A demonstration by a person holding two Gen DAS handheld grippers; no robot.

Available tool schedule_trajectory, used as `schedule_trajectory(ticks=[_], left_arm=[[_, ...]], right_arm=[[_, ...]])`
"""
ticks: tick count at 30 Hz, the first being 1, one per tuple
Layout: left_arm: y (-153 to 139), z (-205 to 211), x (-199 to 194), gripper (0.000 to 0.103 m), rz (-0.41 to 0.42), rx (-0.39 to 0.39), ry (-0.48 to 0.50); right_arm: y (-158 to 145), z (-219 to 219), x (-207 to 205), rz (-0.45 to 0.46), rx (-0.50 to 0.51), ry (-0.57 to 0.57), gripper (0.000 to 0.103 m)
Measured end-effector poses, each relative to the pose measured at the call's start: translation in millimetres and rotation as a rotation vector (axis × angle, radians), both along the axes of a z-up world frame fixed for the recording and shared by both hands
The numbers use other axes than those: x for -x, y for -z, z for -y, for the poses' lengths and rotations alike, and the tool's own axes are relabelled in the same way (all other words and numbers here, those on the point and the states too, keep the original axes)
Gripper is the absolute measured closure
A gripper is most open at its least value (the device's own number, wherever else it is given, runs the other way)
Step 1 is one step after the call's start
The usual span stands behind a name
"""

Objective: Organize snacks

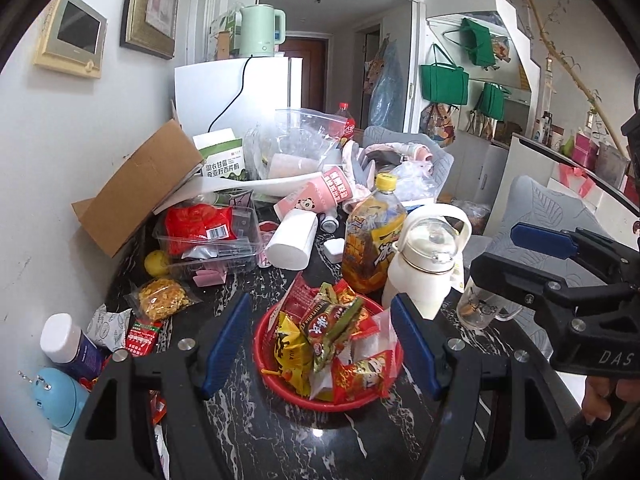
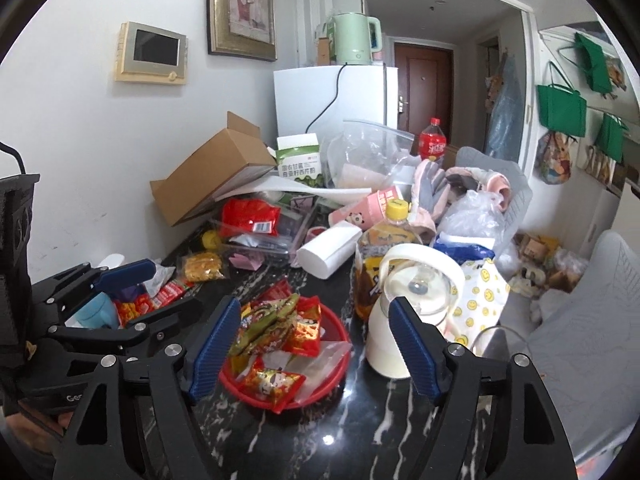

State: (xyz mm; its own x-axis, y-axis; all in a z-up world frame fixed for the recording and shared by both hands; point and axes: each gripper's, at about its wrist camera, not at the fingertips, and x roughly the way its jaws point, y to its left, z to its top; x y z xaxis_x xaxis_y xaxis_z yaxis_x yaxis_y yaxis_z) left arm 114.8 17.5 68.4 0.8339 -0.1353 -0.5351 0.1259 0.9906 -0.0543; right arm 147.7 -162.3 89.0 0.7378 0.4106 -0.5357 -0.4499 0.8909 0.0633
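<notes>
A red basket [image 1: 362,403] [image 2: 341,330] sits on the black marble table, heaped with snack packets [image 1: 332,332] [image 2: 276,320] in red, yellow and green. My left gripper [image 1: 320,346] hovers above and just short of it, open, with nothing between its blue pads. My right gripper [image 2: 316,346] is likewise open and holds nothing, near the basket's right side; it also shows at the right edge of the left wrist view [image 1: 524,258]. Loose snacks lie to the left: a yellow snack bag [image 1: 164,298] [image 2: 204,266] and a small red packet [image 1: 140,336] [image 2: 172,292].
A tea bottle [image 1: 372,240] [image 2: 380,240] and a white jug [image 1: 424,264] [image 2: 404,320] stand right behind the basket. A clear box with a red bag [image 1: 200,228], a paper roll [image 1: 292,240], a cardboard box [image 1: 140,188] and a glass mug [image 1: 480,308] crowd the table.
</notes>
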Motion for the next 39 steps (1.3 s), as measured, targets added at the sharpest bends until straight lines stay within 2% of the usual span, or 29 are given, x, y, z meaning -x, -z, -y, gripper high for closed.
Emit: schedule_trajectory(ticks=[7, 12, 15, 27, 34, 39], left_arm=[[-4.6, 3.1, 29.2, 0.03, 0.007, 0.014, 0.012], [-4.4, 7.1, 51.3, 0.03, 0.006, 0.014, 0.021], [-3.2, 10.0, 64.5, 0.03, 0.002, 0.008, 0.021], [14.4, 23.2, 100.3, 0.03, -0.037, -0.006, 0.021], [28.0, 27.2, 109.2, 0.03, -0.062, -0.003, 0.022], [33.3, 29.4, 111.9, 0.03, -0.072, 0.012, 0.024]], right_arm=[[-8.8, 14.4, 39.9, 0.047, 0.014, 0.041, 0.014], [-8.4, 25.7, 65.7, 0.051, 0.007, 0.064, 0.013], [-5.0, 32.1, 82.3, 0.052, -0.004, 0.075, 0.008], [24.4, 46.8, 122.9, -0.014, -0.018, 0.126, 0.008], [50.5, 54.1, 131.9, -0.086, -0.029, 0.131, 0.008], [56.0, 57.3, 133.1, -0.104, -0.033, 0.127, 0.008]])
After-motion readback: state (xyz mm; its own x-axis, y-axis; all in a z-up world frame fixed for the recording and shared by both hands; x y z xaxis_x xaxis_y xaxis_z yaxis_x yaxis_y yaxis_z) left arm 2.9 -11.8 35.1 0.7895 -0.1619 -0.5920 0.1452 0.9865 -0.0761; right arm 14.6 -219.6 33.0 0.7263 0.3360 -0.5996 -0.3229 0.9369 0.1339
